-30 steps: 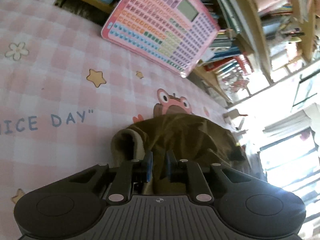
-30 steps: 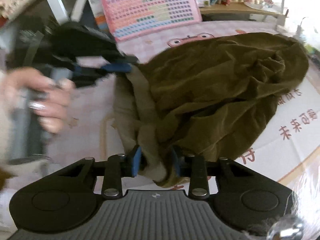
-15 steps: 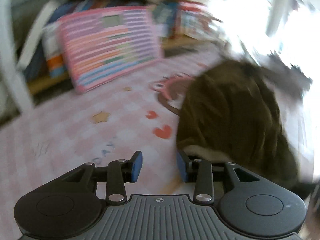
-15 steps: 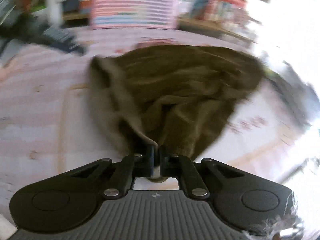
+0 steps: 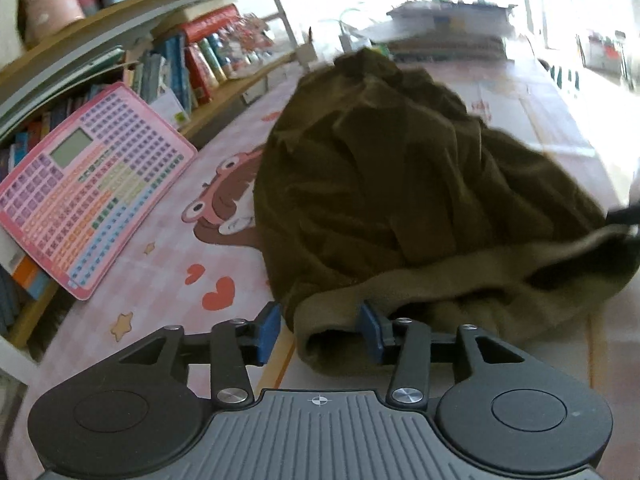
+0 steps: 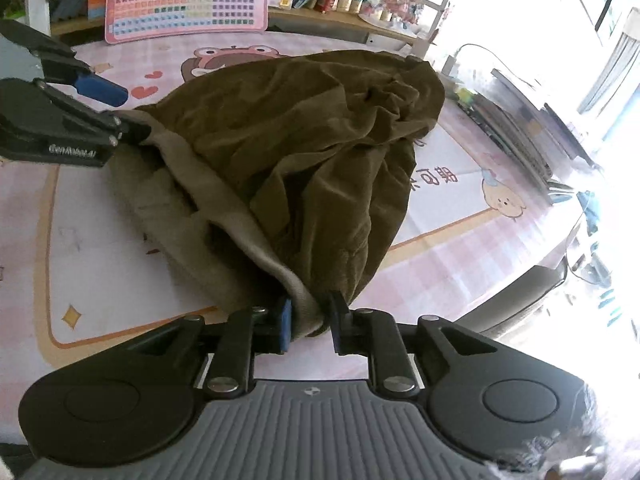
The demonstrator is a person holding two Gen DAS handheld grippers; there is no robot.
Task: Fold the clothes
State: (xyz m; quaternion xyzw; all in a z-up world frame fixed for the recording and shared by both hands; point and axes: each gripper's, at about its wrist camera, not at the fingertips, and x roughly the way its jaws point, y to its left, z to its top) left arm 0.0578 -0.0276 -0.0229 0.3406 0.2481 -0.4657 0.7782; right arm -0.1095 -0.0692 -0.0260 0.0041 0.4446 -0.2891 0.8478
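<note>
An olive-brown garment [image 5: 400, 184] lies bunched on a pink checked table cover [image 5: 160, 264]; its paler ribbed hem [image 5: 460, 280] faces me. My left gripper [image 5: 318, 326] is open, with one hem corner lying between its blue-padded fingers. In the right wrist view the garment [image 6: 304, 140] spreads away from me. My right gripper [image 6: 308, 318] is open, jaws apart around the other hem corner. The left gripper also shows there [image 6: 108, 108] at the garment's far left edge.
A pink keyboard toy [image 5: 88, 188] leans against a low shelf of books [image 5: 200, 64] at the table's back. Stacked books [image 5: 448, 28] lie beyond the garment. The table edge [image 6: 520, 280] drops off at the right in the right wrist view.
The left gripper let go, swung round and now straddles a hem corner, open. The right gripper, shut on the hem half a second ago, has opened.
</note>
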